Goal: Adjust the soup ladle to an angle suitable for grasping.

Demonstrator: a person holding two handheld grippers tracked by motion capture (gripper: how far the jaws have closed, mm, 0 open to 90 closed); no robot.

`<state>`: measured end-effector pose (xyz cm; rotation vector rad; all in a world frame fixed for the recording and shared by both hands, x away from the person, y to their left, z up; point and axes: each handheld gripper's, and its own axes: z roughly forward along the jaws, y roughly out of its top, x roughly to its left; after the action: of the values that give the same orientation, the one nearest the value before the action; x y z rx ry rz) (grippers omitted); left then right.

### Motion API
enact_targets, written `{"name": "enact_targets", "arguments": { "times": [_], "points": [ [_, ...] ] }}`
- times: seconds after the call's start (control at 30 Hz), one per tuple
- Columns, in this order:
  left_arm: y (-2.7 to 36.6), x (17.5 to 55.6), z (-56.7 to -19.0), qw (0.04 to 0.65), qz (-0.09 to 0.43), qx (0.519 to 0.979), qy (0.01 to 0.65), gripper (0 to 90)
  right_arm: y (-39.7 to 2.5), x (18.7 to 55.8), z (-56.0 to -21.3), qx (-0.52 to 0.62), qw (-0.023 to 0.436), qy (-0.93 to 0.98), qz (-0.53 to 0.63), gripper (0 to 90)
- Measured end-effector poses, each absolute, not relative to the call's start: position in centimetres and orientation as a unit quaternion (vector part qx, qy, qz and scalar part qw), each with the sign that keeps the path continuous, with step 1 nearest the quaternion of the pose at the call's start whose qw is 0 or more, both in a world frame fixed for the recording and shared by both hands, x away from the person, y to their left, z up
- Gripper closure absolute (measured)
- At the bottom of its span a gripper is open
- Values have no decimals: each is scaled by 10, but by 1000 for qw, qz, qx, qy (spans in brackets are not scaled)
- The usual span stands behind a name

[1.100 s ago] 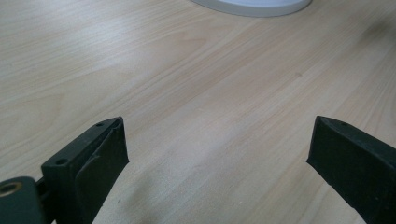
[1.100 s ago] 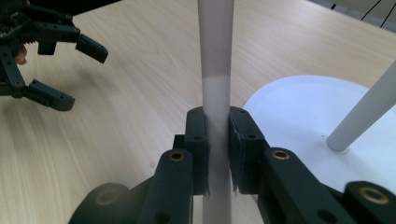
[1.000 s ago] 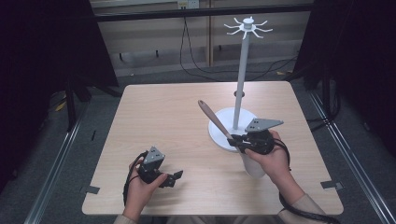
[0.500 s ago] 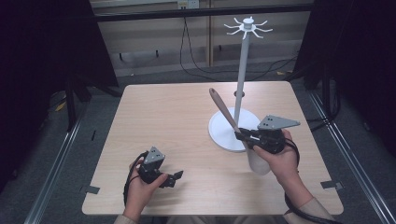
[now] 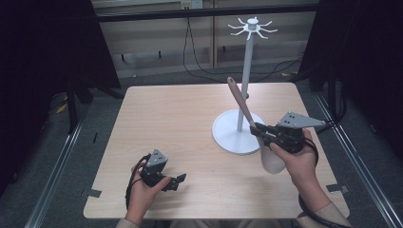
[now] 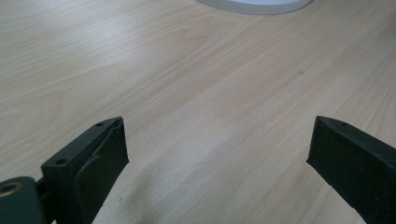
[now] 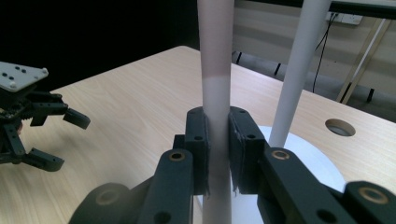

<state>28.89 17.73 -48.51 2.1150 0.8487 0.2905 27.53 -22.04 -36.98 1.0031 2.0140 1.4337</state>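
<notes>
My right gripper [image 5: 257,130] is shut on a spatula [image 5: 240,102] with a pinkish-brown handle and a white blade [image 5: 272,160]. The spatula is off the table, its handle leaning up and to the left in front of the white stand's pole [image 5: 244,80]. In the right gripper view the jaws [image 7: 218,140] clamp the pale handle [image 7: 215,70], with the pole [image 7: 299,70] just behind. The stand has a round base [image 5: 227,137] and a ring of hooks [image 5: 252,27] at its top. My left gripper [image 5: 179,181] rests open low at the table's front left, with bare wood between its jaws [image 6: 217,140].
The wooden table [image 5: 180,118] has a small round hole [image 7: 339,127] near the stand. The left gripper [image 7: 60,140] is seen far off in the right gripper view. Cables run along the floor behind the table, and metal rails flank both sides.
My right gripper has moved right and slightly toward me with the spatula, and the handle now stands more upright. The left gripper has stayed put.
</notes>
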Motion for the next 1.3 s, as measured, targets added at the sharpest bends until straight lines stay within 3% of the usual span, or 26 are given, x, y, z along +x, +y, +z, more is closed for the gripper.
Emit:
{"name": "enact_targets", "arguments": {
  "times": [1.3],
  "points": [
    [175, 288, -488, 405, 111, 843, 337, 44, -253, 268, -334, 376, 284, 686, 555, 794]
  ]
}}
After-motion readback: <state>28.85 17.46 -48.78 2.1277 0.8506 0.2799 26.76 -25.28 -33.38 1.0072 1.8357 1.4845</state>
